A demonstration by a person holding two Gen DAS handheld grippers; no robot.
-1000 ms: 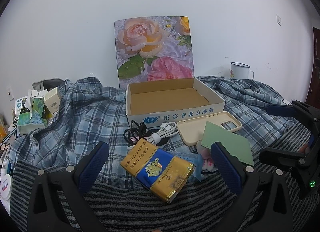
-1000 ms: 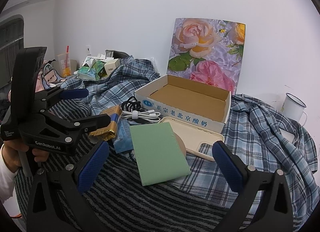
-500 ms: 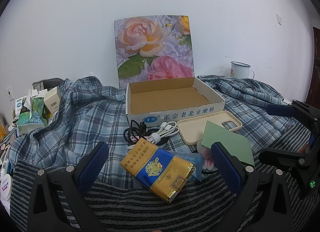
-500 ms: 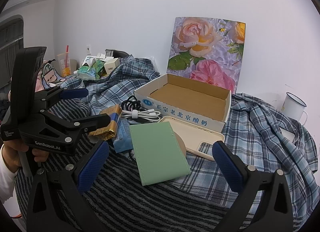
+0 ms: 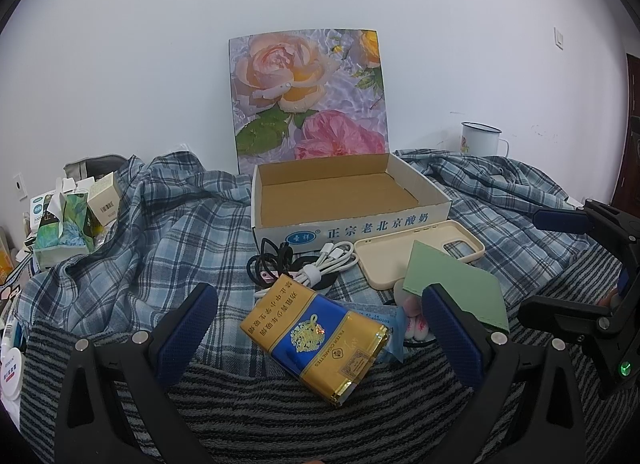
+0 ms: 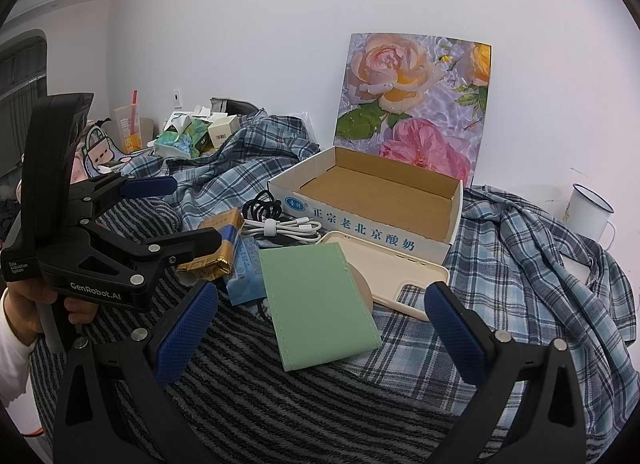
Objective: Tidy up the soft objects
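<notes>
Left wrist view: the left gripper (image 5: 320, 338) was held wide open, with the blue and gold pack (image 5: 316, 338) lying between its fingers, not touched. The right gripper (image 6: 320, 328) was spread wide too, and the green pouch (image 6: 318, 304) was seen lying between its fingers on the striped blanket (image 6: 260, 396). A small pink thing (image 5: 414, 324) was half hidden, maybe soft. The open box (image 5: 344, 199) was seen behind, empty.
</notes>
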